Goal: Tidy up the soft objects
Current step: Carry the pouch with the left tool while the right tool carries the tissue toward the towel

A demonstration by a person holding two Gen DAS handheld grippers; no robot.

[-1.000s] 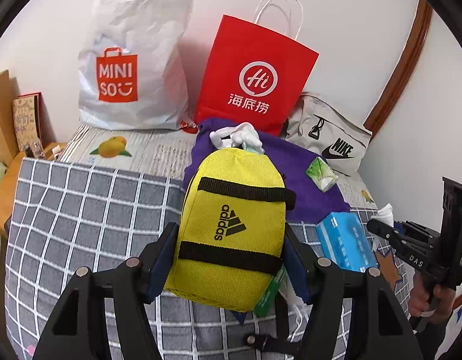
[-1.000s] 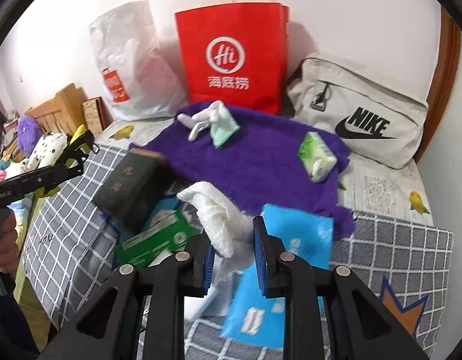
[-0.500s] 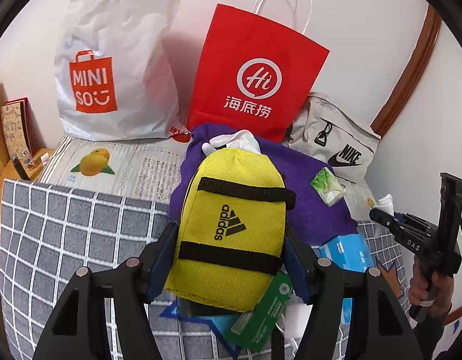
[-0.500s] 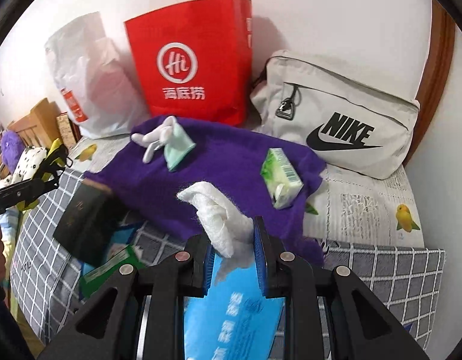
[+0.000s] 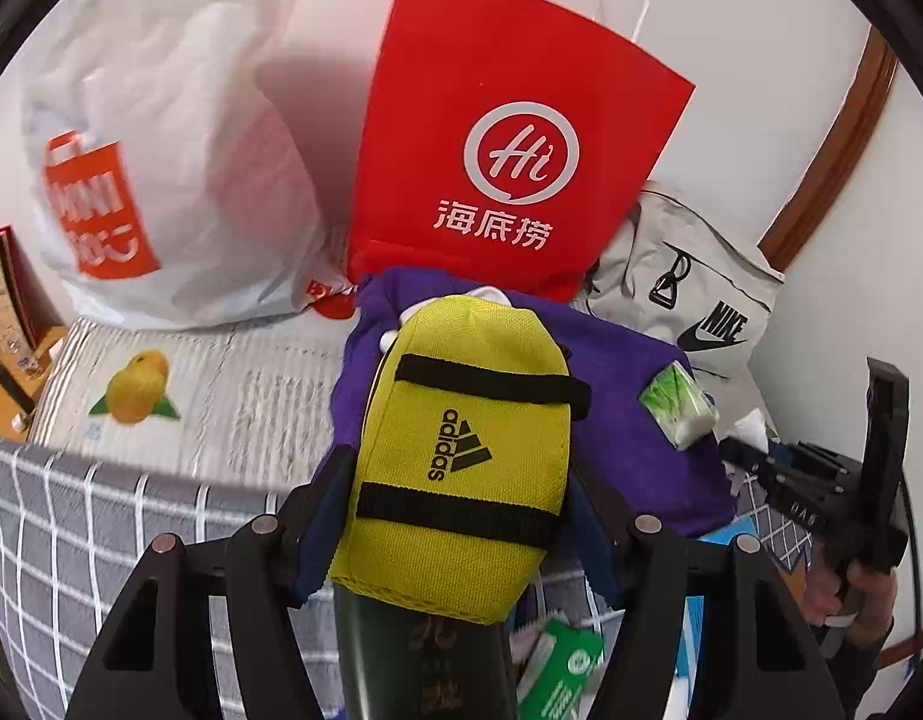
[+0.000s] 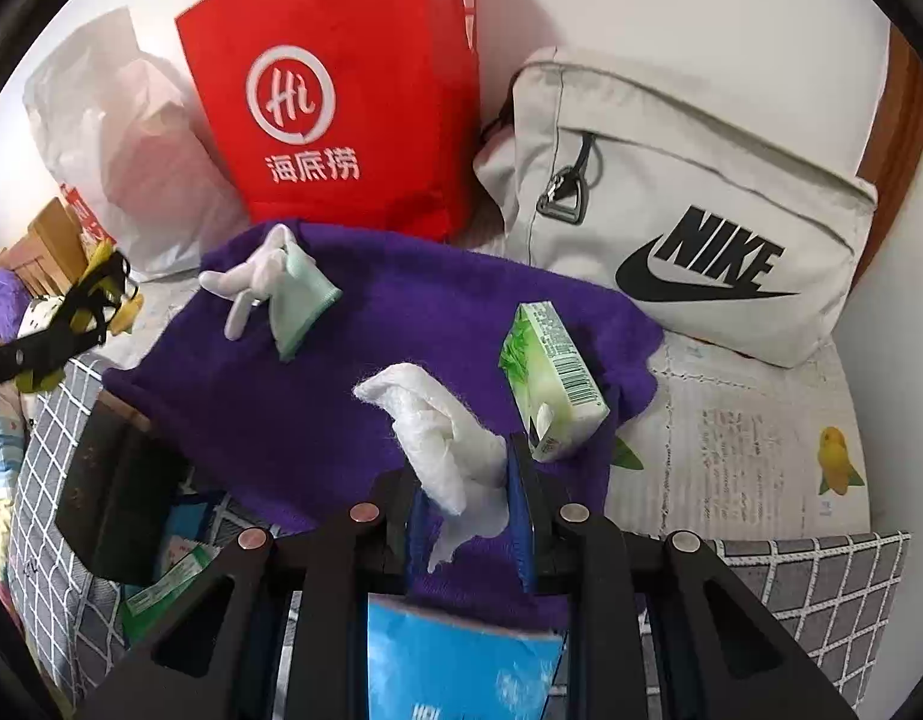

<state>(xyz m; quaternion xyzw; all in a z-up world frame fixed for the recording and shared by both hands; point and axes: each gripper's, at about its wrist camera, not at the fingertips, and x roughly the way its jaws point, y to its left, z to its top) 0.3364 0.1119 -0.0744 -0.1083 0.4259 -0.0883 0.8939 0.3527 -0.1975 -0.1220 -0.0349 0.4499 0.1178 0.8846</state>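
My left gripper (image 5: 455, 516) is shut on a yellow Adidas pouch (image 5: 461, 456) and holds it above the near edge of a purple cloth (image 5: 641, 420). My right gripper (image 6: 467, 516) is shut on a white fluffy tissue wad (image 6: 443, 444), held over the same purple cloth (image 6: 353, 372). On the cloth lie a white glove with a mint cuff (image 6: 275, 288) and a green tissue pack (image 6: 551, 378), which also shows in the left wrist view (image 5: 677, 408). The right gripper is visible at the right of the left wrist view (image 5: 821, 480).
A red paper bag (image 5: 509, 138), a white Miniso bag (image 5: 161, 180) and a grey Nike bag (image 6: 689, 204) stand against the wall. A dark box (image 6: 113, 492), a green pack (image 5: 557, 666) and a blue tissue pack (image 6: 461, 660) lie on the grey checked cover (image 5: 71, 528).
Both grippers have moved forward toward the purple cloth and the bags, each keeping its hold. The dark box and green pack now lie below the left gripper.
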